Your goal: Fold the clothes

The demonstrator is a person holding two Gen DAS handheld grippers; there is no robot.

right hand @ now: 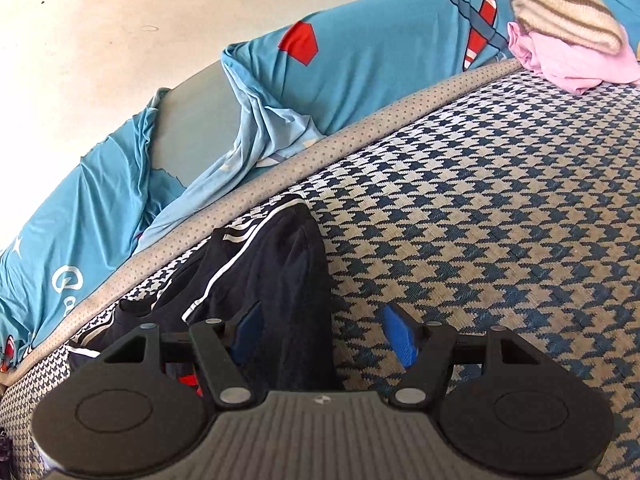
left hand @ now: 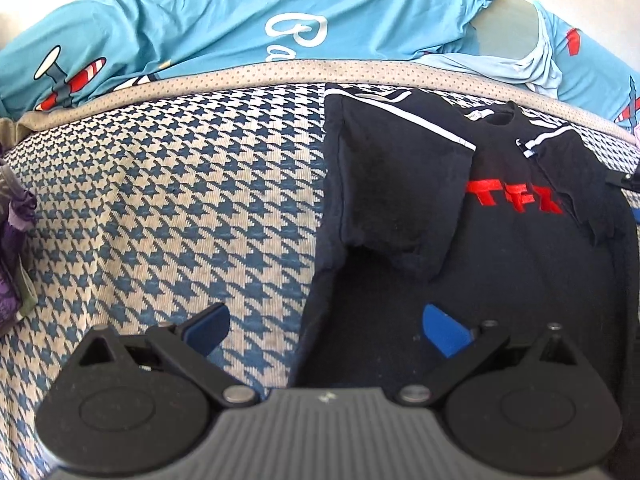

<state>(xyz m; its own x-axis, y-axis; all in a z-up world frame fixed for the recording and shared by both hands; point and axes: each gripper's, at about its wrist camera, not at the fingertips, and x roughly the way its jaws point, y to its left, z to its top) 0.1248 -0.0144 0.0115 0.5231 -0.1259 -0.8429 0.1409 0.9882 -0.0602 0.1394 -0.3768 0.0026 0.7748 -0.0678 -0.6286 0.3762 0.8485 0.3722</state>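
A black T-shirt [left hand: 500,248] with red letters and white-striped sleeves lies flat on the houndstooth mattress [left hand: 180,200], both sleeves folded in over its chest. My left gripper [left hand: 326,330] is open and straddles the shirt's left edge, one blue pad on the mattress and the other over black cloth. In the right wrist view the same shirt [right hand: 272,280] shows its right side, and my right gripper [right hand: 324,336] is open astride that edge, with nothing pinched.
A blue cartoon-print sheet [left hand: 240,20] runs along the far side against a pale wall [right hand: 100,20]. A pink garment [right hand: 576,64] under a striped knit one [right hand: 568,16] sits at the far right. Purple cloth [left hand: 12,248] lies at the left edge.
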